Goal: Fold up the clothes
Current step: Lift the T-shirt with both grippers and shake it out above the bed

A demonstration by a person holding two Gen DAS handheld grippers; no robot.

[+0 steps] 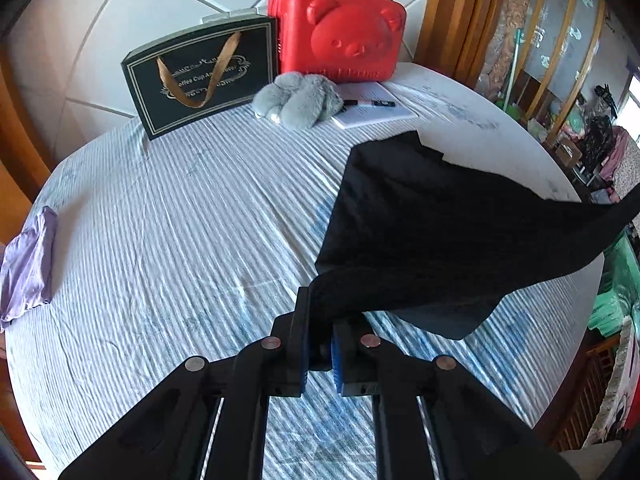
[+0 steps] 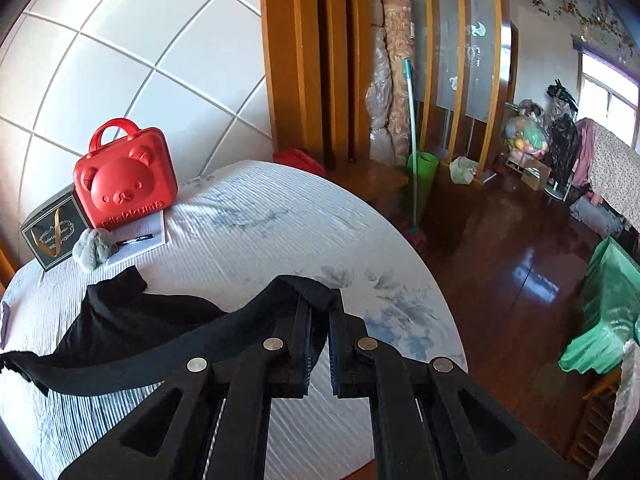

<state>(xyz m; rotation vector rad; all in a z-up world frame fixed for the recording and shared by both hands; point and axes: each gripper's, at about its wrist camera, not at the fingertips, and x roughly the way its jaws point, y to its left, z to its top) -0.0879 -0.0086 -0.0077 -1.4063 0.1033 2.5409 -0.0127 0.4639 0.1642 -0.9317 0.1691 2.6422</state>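
Striped blue-and-white sheet (image 1: 168,216) covers the bed under me; white tiled wall behind, wooden door frames and dark polished floor off at 3 o'clock in the right wrist view.

Left gripper (image 1: 320,312): my jaws are closed tight on one corner of the black garment (image 1: 432,232). From that pinch the cloth fans up and away toward 1 o'clock, lifted off the sheet along its near edge, far end lying on the bed.

Right gripper (image 2: 319,308): jaws pinched together on another corner of the same garment; the fabric drapes over the tips and runs off as a taut band toward 9 o'clock. The rest sags onto the sheet at 10 o'clock.

Far side of the bed, left wrist view:
- red case (image 1: 340,28) with a bear face, upright at 12 o'clock
- dark gift bag (image 1: 200,76) with a gold ribbon handle, just beside the case at 11 o'clock
- grey plush toy (image 1: 298,100) in front of the case
- paper sheet (image 1: 372,108) with a pen (image 1: 370,103) lying on it, touching the toy's right side
- purple cloth (image 1: 26,264) at the bed's edge, 9 o'clock, well apart from the garment
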